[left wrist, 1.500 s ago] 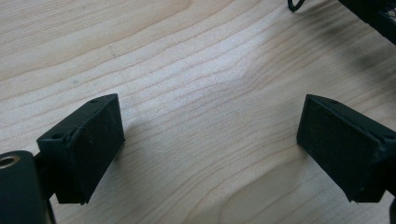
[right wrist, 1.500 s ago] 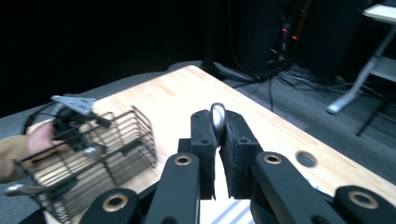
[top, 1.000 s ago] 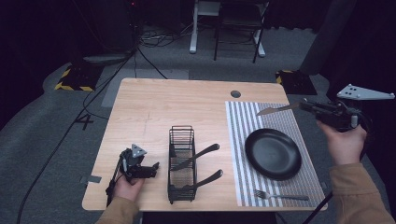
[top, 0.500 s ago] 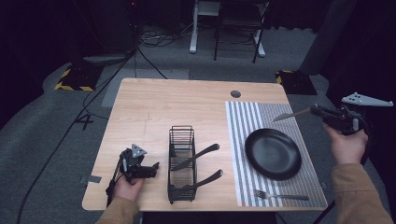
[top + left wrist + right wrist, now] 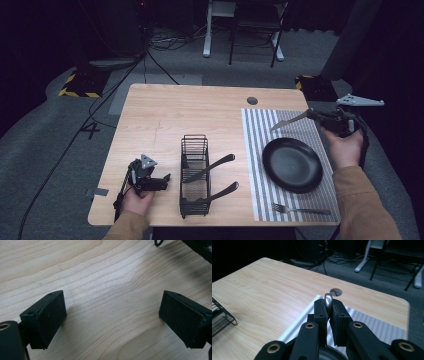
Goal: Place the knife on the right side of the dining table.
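A silver table knife (image 5: 290,121) hangs over the far part of the striped placemat (image 5: 257,150), blade toward the left. My right gripper (image 5: 312,114) is shut on its handle. The right gripper view has the knife (image 5: 328,300) end-on, pinched between the pads of the right gripper (image 5: 329,307). A black plate (image 5: 292,164) lies on the mat just in front of the knife. At the table's front left my left gripper (image 5: 162,181) rests on the wood. In its own view the left gripper (image 5: 112,315) stands open over bare wood.
A black wire rack (image 5: 194,175) stands front centre with two black-handled utensils (image 5: 212,167) sticking out to the right. A fork (image 5: 300,210) lies on the mat's near edge. A round cable hole (image 5: 252,100) is in the wooden table (image 5: 175,110). Chair legs stand beyond.
My right gripper has come down and a little to the left with the knife, closer to the mat. The left gripper has stayed where it was.
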A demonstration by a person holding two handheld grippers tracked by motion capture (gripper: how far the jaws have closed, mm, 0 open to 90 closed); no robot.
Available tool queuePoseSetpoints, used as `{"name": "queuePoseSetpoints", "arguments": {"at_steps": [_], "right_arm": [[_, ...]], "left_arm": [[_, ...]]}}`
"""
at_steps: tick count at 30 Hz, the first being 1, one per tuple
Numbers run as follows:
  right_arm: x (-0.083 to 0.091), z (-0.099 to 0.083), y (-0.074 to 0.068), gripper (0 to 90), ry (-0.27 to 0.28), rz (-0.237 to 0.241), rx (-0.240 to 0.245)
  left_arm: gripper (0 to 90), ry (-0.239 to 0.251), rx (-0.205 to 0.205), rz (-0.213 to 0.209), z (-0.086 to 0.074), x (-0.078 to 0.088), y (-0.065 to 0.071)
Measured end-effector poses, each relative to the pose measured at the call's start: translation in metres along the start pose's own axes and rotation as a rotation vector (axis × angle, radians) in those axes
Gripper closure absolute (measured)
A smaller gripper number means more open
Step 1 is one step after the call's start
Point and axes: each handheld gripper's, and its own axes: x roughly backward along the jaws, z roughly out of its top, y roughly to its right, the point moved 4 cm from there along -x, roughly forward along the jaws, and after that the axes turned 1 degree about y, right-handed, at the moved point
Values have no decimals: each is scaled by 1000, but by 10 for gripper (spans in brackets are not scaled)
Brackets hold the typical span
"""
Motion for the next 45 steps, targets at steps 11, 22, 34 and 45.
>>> {"name": "queuePoseSetpoints", "arguments": {"at_steps": [11, 22, 34, 45], "right_arm": [[-39, 5, -22, 843, -32, 76, -6], [-40, 2, -13, 826, -61, 50, -48], [-40, -13, 25, 742, -155, -113, -57], [-42, -35, 54, 701, -198, -151, -103]], "left_arm": [[77, 0, 0, 1, 0, 0, 0], [77, 0, 0, 1, 0, 0, 0], [77, -1, -1, 2, 0, 0, 0], [77, -1, 4, 4, 0, 0, 0]]}}
